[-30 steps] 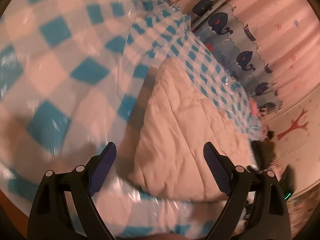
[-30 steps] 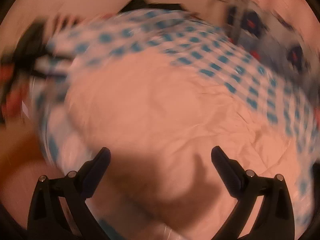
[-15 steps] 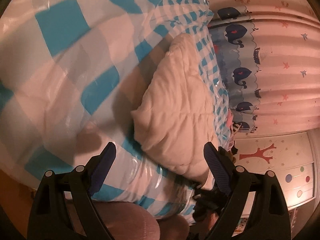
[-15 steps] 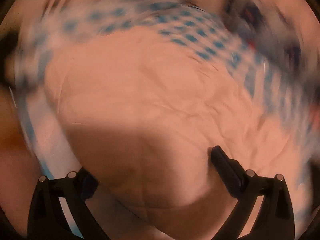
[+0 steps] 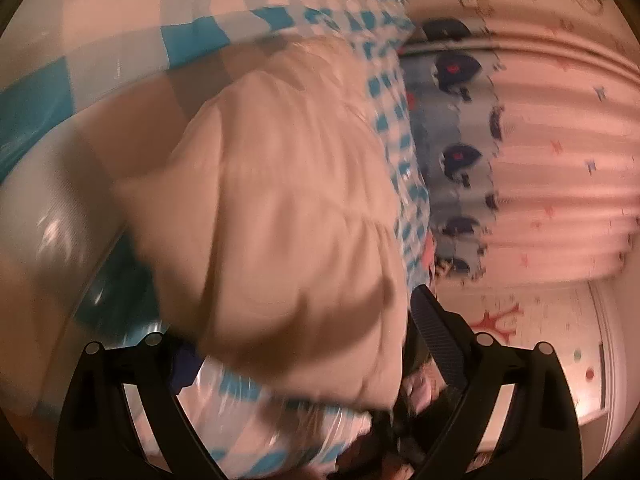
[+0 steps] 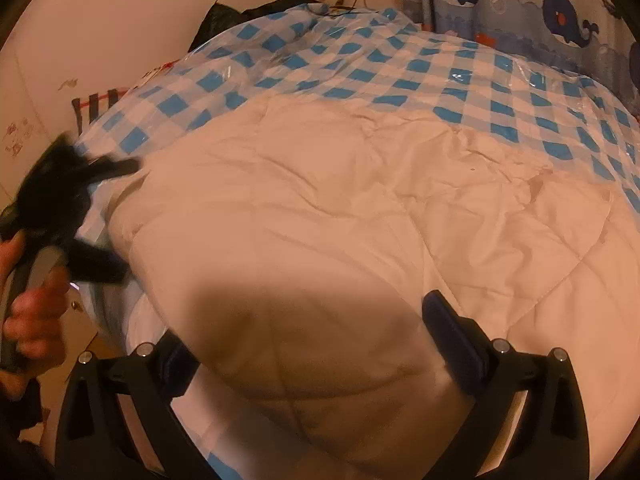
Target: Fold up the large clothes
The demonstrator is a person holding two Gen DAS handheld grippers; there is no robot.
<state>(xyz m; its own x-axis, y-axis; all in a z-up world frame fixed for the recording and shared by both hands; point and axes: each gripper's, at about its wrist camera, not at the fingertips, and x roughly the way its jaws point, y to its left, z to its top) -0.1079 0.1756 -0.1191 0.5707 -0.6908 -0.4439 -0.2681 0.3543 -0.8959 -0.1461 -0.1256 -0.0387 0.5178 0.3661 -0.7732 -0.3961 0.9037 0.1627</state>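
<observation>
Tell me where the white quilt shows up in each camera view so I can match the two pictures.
Left wrist: the white quilt fills the blurred centre, reaching down between the open fingers of the left gripper.
Right wrist: the quilt covers the middle and lower frame, ahead of the open right gripper.
Shared landmark: the whale curtain, right of centre in the left view, top right in the right view.

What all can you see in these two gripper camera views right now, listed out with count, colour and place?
quilted garment: one, white, spread over the checked sheet.
checked sheet: one, blue and white, glossy, under the garment.
whale curtain: one, blue whales, behind the bed.
pink curtain: one, with stars, right of left view.
dark item: one, black, far edge by wall.
left gripper: black, open at the garment's left edge.
right gripper: black, open over garment.
hand: one, holding the left gripper.
</observation>
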